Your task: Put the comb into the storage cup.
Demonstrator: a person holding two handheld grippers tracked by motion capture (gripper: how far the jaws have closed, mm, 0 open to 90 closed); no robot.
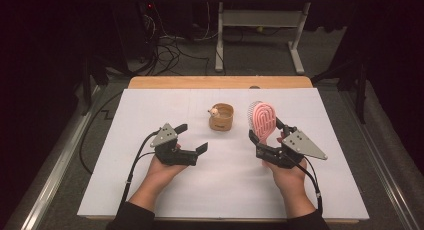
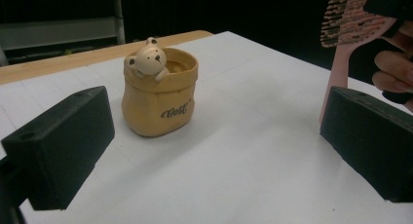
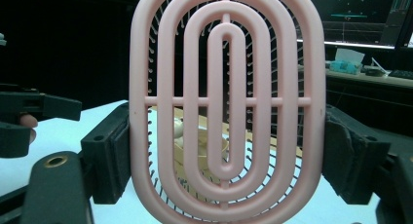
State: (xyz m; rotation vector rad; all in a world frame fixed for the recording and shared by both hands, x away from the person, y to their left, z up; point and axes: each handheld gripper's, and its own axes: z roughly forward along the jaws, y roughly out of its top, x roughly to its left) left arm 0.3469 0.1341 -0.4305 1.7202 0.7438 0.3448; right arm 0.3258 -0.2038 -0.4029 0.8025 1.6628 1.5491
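Observation:
A pink oval hairbrush [image 1: 262,121] stands upright right of centre on the white board [image 1: 150,185], and my right gripper [image 1: 270,135] is shut on it. In the right gripper view the brush's ribbed back [image 3: 226,112] faces me, with the pads [image 3: 112,156] pressed on both of its sides. A tan sack-shaped pot [image 1: 221,117] with a small bear on its rim sits at the middle of the board. My left gripper [image 1: 192,137] hovers open left of the pot. Its jaws frame the pot [image 2: 158,95] from a short way off, and the brush handle [image 2: 336,78] stands at the right.
A wooden table edge [image 1: 220,82] runs behind the board. Beyond it are a grey desk frame [image 1: 219,40] and loose cables [image 1: 165,50] on the dark floor. Bare board lies in front of and beside both hands.

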